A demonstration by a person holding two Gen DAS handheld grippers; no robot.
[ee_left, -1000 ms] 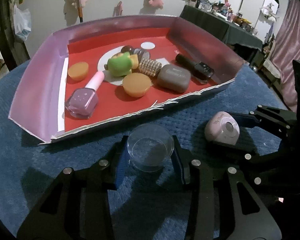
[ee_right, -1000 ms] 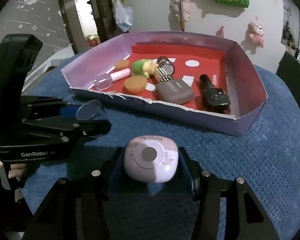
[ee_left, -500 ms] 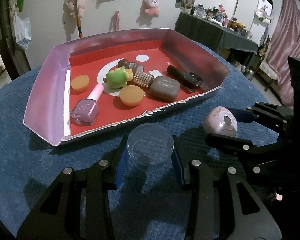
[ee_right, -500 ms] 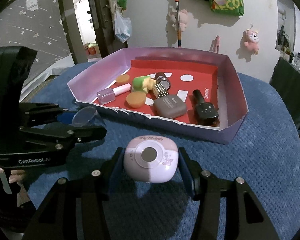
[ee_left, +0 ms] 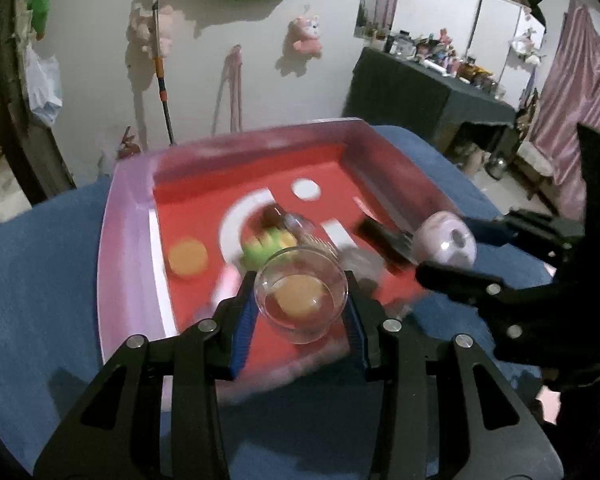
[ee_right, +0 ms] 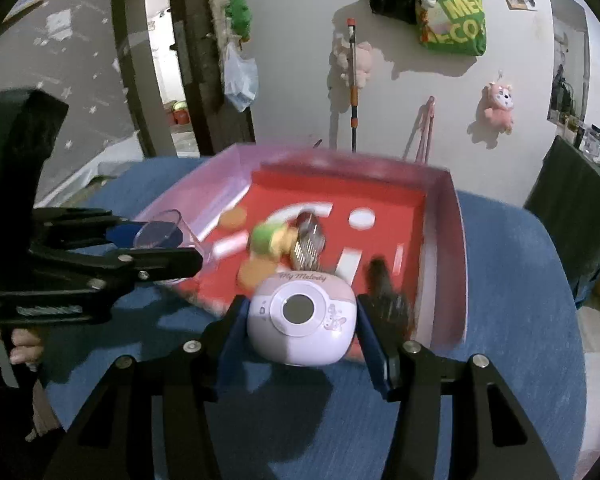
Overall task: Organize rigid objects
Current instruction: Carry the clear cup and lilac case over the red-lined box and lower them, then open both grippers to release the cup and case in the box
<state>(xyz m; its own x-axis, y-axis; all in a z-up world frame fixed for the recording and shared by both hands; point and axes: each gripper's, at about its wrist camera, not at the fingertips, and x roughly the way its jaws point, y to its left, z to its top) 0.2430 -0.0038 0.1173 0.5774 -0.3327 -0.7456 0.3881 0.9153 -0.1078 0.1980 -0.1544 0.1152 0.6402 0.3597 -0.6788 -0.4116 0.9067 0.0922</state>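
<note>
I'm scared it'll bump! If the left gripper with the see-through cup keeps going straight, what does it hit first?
Probably the round orange piece on the red tray floor, seen through the clear cup that the left gripper holds. Blur makes depth unsure.

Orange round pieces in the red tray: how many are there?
2. One orange piece lies near the tray's left wall; the other shows through the clear cup held by the left gripper. Blur may hide more.

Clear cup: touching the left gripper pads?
Touching. In the left wrist view the clear cup sits clamped in the left gripper, both blue pads pressed against its wall, no gap visible.
</note>
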